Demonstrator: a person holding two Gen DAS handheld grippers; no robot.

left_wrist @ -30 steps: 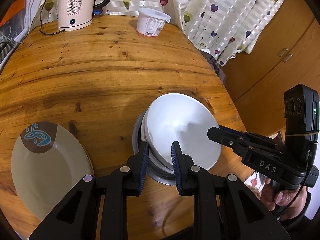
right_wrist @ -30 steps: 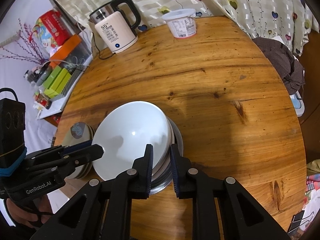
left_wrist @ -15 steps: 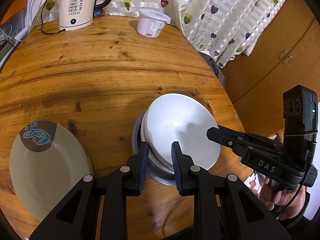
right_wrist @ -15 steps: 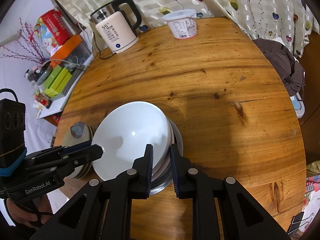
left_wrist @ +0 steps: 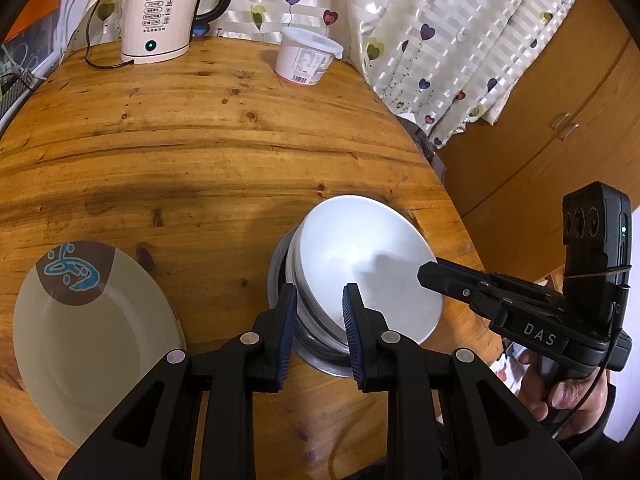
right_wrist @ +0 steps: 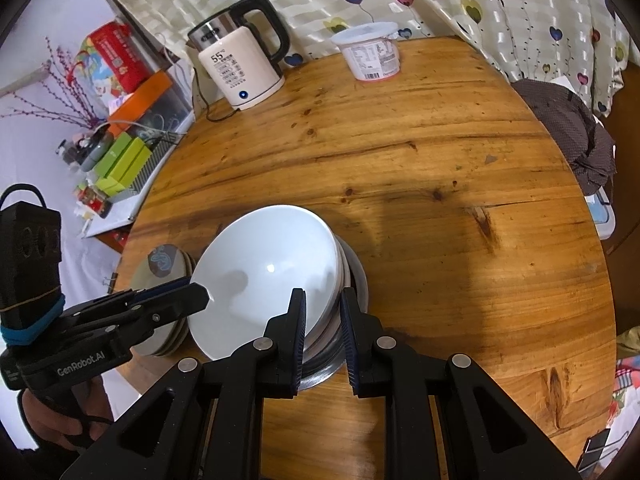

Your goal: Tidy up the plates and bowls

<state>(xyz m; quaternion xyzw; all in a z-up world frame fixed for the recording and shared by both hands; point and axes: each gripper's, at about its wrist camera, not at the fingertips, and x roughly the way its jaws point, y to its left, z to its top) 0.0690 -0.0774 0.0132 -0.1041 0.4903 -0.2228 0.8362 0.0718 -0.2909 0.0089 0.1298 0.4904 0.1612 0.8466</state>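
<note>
Left wrist view: left gripper clamps the near rim of the white bowl, one pad inside, one outside. The bowl sits tilted in a nested stack on a metal dish. Beige plate lies left of the fingers, apart. Right gripper reaches the bowl's right rim.

Right wrist view: right gripper pinches the same white bowl's near rim. Plate stack sits to the left, behind the left gripper.

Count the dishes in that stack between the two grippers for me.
3 at least: a white bowl on top, a second white rim beneath it, and a metal bowl at the bottom. More could be nested inside, hidden from both views.
</note>
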